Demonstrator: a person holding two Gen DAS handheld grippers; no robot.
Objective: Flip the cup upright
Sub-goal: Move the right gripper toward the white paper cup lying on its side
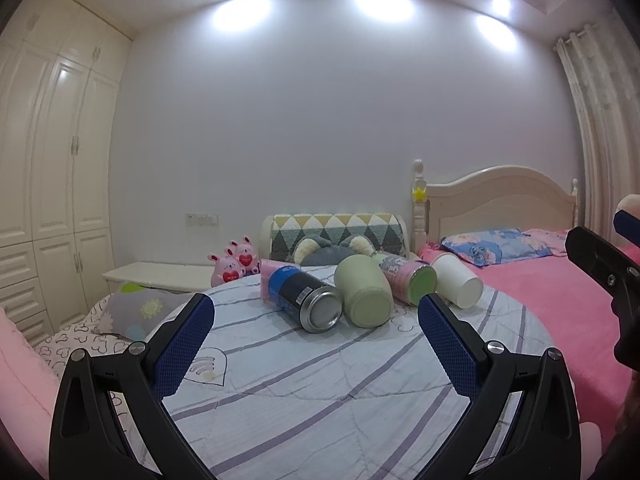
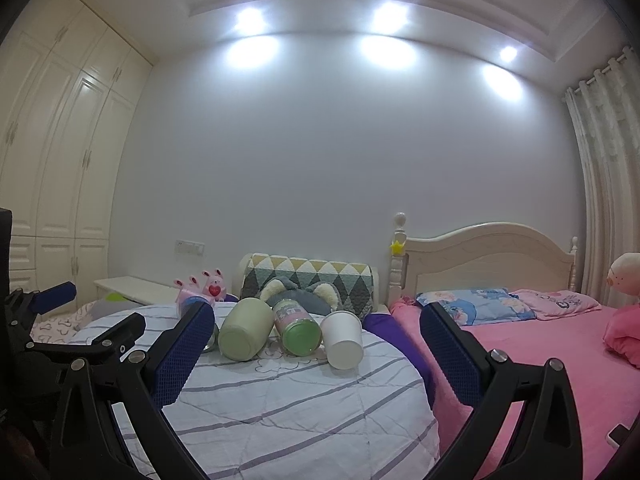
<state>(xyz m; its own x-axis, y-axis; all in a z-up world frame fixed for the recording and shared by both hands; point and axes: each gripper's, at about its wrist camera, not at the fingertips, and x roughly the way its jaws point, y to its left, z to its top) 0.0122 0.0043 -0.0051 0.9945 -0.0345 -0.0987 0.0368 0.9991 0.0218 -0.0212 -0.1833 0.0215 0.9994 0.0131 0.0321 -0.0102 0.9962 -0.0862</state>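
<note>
White paper cup lies tipped on the striped quilt, at 12 o'clock from the right gripper; both it and the left gripper are spread wide, empty

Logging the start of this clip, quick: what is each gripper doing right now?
Left gripper: open, holding nothing, short of the lying containers.
Right gripper: open, holding nothing, facing the white paper cup on its side.
</note>
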